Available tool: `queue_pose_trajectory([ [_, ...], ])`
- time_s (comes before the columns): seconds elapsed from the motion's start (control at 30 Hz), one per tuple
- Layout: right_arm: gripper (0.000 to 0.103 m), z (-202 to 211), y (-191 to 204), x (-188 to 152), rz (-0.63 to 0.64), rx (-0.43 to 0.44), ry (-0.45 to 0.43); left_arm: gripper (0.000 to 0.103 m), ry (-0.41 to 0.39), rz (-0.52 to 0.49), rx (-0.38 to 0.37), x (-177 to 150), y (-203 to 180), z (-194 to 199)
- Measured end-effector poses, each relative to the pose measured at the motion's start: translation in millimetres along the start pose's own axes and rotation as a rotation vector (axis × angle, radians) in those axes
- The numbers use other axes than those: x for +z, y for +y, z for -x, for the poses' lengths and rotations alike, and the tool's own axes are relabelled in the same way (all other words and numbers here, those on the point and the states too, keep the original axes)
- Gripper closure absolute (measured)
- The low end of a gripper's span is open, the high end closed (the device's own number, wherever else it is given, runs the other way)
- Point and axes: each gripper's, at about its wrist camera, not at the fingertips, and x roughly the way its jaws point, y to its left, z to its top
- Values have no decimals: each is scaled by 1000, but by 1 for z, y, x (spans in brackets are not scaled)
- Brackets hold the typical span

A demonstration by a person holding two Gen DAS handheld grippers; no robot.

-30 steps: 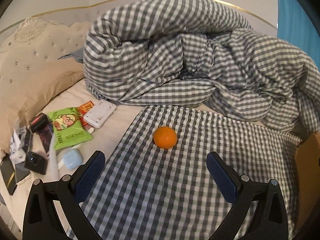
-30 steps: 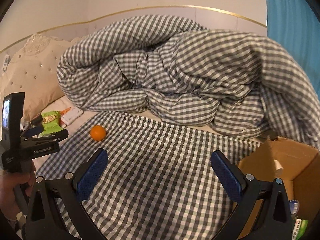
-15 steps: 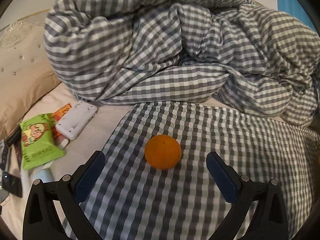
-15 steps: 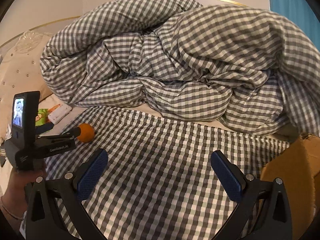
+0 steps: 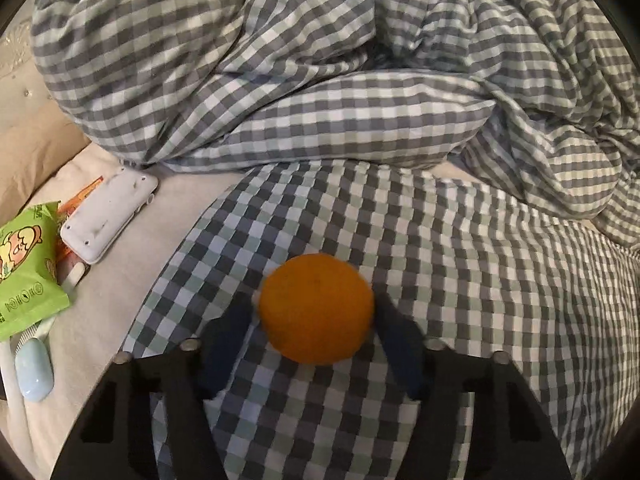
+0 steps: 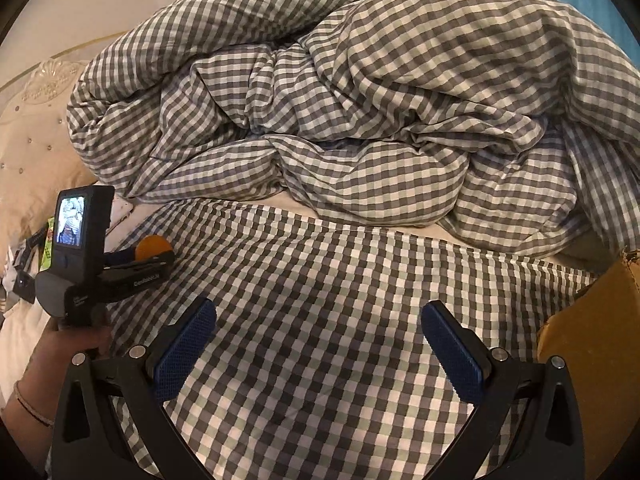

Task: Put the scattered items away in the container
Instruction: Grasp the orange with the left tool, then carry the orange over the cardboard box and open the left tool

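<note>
The left gripper (image 5: 316,320) has just been closing, and its blurred blue pads now sit against either side of the orange (image 5: 316,309), which lies between them on the flat checked sheet (image 5: 460,280). Whether the pads press firmly or only touch is hard to tell through the blur, but they appear to clamp the fruit. Seen from the right wrist, the same gripper (image 6: 154,254), held by a hand (image 6: 60,344) at the left, reaches out to the orange (image 6: 152,246) with its small screen facing back.

The right gripper (image 6: 318,350) hovers over the near part of the sheet with its jaws wide apart and nothing between them.

To the left of the orange, on the bare cream mattress, lie a white case (image 5: 110,216), a green snack packet (image 5: 26,268) and a pale blue oval thing (image 5: 34,368). A heaped checked duvet (image 5: 320,80) fills the far side. A cardboard box (image 6: 592,344) stands at the right edge, well apart from the orange.
</note>
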Motion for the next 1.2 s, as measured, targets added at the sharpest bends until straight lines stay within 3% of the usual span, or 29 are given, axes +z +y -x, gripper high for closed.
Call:
queue_pose_trajectory([
  [0.27,2,1,-4,-5,-18,24,30,45,-5,-7,11,-12,-4,16],
  [0.4,14,1,-2,-9,-23,38,60,45,-22,-3,12,-8,-5,36],
  [0.47,25,1,-1,-11,-26,48,76,45,-30,3,10,-3,-10,47],
  [0.63,75,9,2,-17,-21,90,116,45,-73,-13,28,2,-12,82],
  [0.67,79,14,3,-17,-16,93,113,45,-83,-17,29,3,-14,91],
  [0.83,85,55,3,-9,-7,105,48,45,-117,-9,2,6,-21,130],
  [1.2,85,170,-26,3,-20,67,-102,45,-271,-88,-50,5,-74,261],
])
